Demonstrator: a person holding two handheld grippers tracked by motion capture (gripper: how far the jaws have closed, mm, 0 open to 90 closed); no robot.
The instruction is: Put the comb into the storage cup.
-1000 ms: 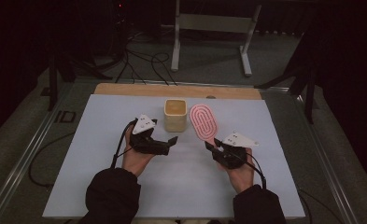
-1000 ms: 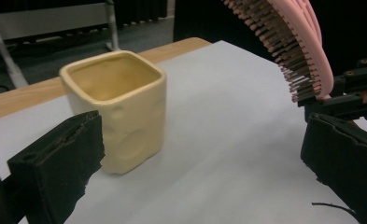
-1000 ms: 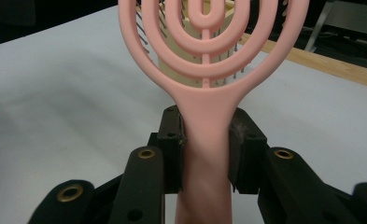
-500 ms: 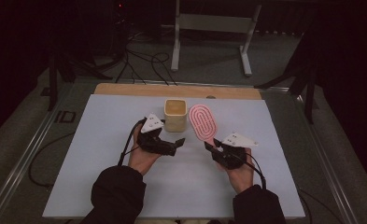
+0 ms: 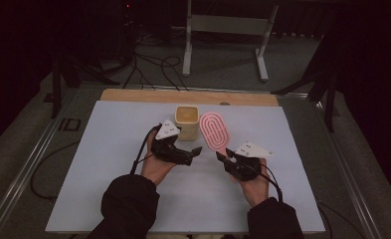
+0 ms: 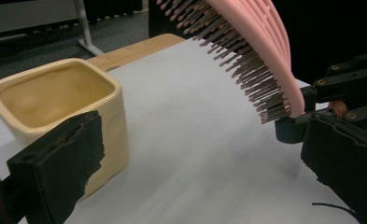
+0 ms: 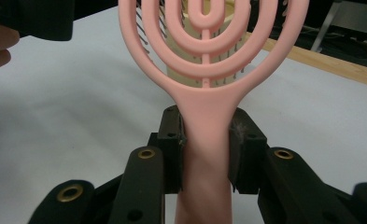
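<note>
Right gripper [image 5: 222, 157]: jaws clamped on the handle of the pink hairbrush [image 5: 216, 130] — lifted, bristles toward the cup.
Left gripper [image 5: 195, 152]: jaws wide apart, nothing held, beside the cup.
Cup [image 5: 187, 122]: yellow, empty, upright on the table.
Progress: brush picked up; placing it in the cup — likely — remains.
Surface: white table [image 5: 113, 149], wooden strip behind.
Room: dark; metal stand [image 5: 225, 30] and cables on the floor.

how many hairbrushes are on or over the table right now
1. The pink hairbrush is clamped by its handle in the right gripper, its head raised just right of the yellow cup. Nothing suggests another is hidden.
</note>
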